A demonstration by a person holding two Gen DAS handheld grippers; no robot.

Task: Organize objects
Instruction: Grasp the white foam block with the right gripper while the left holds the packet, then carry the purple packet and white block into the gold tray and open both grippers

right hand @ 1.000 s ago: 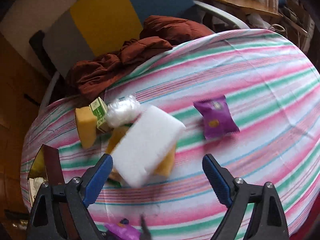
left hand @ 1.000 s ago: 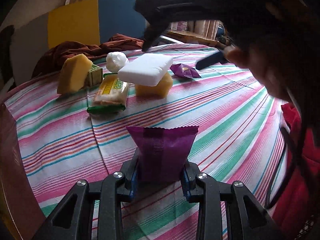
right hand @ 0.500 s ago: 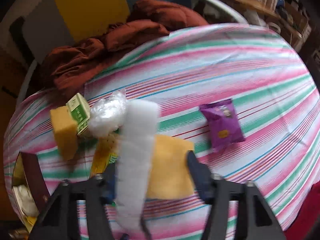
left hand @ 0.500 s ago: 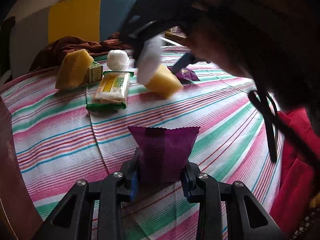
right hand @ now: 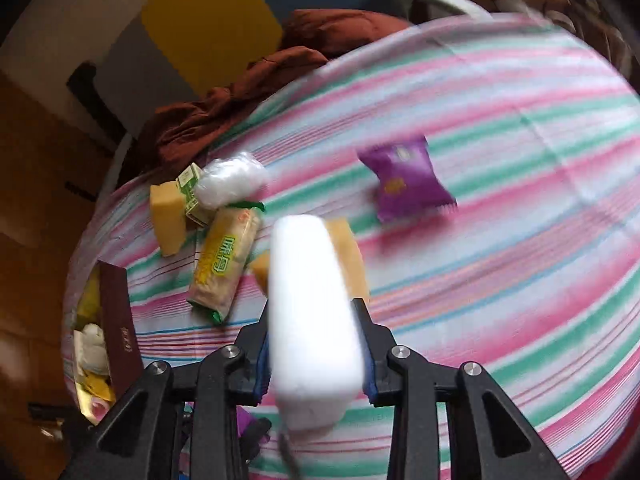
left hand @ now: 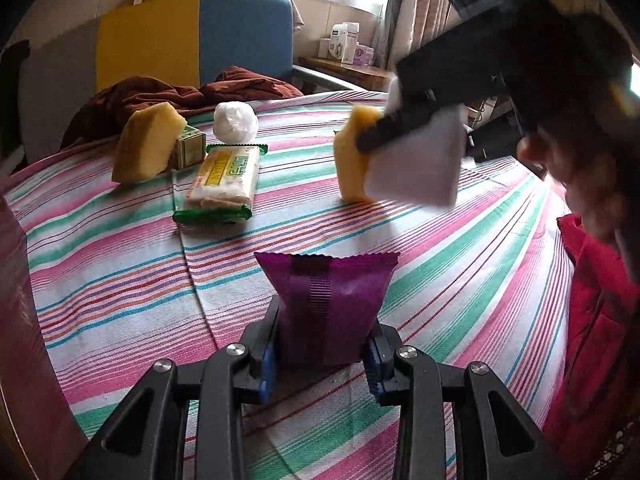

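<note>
My left gripper (left hand: 320, 356) is shut on a purple snack packet (left hand: 328, 304), held upright just above the striped tablecloth (left hand: 460, 264). The jaws of my right gripper (right hand: 314, 332) are closing, and their pads press both sides of a white foam block (right hand: 312, 312) standing on edge. A yellow sponge (right hand: 348, 256) lies right behind that block. From the left wrist, the right gripper (left hand: 404, 128) holds the white block (left hand: 416, 164) at the far right, against the yellow sponge (left hand: 352, 160).
At the back left lie another yellow sponge (left hand: 146, 148), a small green box (left hand: 190, 146), a white plastic-wrapped ball (left hand: 235, 123) and a biscuit packet (left hand: 222, 178). A second purple packet (right hand: 406, 178) lies farther right. A brown box (right hand: 116, 324) holding items sits at the left edge. A brown cloth (left hand: 160, 96) is heaped behind.
The right gripper closed from wide open onto the white block, turned it on edge and carried it rightward in the left wrist view. The left gripper and its packet stayed put.
</note>
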